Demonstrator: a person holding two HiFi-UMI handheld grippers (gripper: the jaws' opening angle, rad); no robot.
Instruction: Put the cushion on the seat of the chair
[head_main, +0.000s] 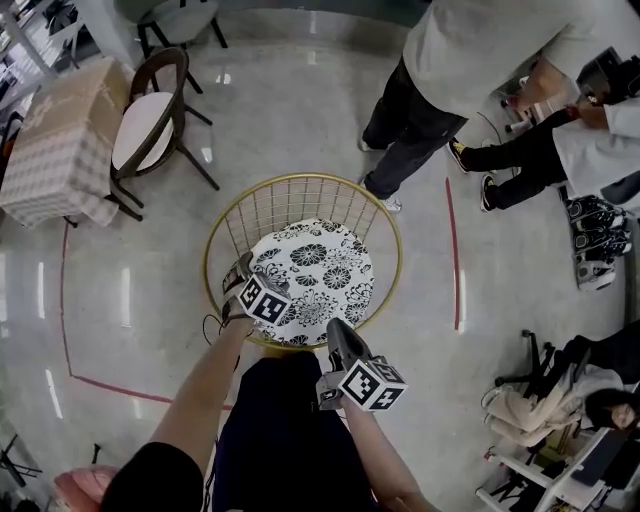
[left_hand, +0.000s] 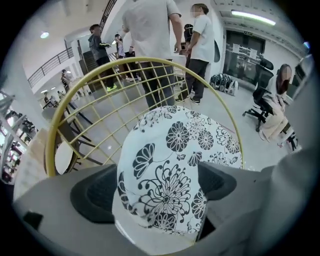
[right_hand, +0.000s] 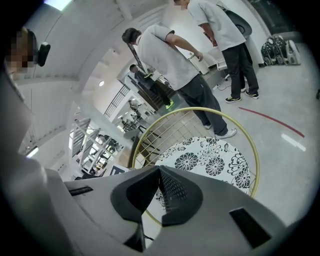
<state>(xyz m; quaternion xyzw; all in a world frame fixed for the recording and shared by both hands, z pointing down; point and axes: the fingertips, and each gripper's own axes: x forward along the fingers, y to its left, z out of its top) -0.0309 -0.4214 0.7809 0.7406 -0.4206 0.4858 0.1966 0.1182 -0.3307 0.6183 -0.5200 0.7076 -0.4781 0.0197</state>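
Observation:
A round white cushion (head_main: 312, 278) with black flower print lies on the seat of the gold wire chair (head_main: 232, 222), inside its curved back. My left gripper (head_main: 240, 278) is at the cushion's near left edge. In the left gripper view its jaws stand wide open (left_hand: 157, 187) with the cushion's rim (left_hand: 175, 160) between them, the pads apart from the fabric. My right gripper (head_main: 338, 332) hangs shut and empty above the chair's front rim; in the right gripper view its fingertips (right_hand: 160, 172) meet, with the cushion (right_hand: 212, 160) and the gold rim (right_hand: 253, 150) beyond.
A dark wooden chair (head_main: 150, 125) with a white seat and a table under checked cloth (head_main: 60, 140) stand at the far left. People (head_main: 450, 70) stand just behind the gold chair. A red floor line (head_main: 455, 250) runs on the right, with an office chair (head_main: 545, 400) beyond.

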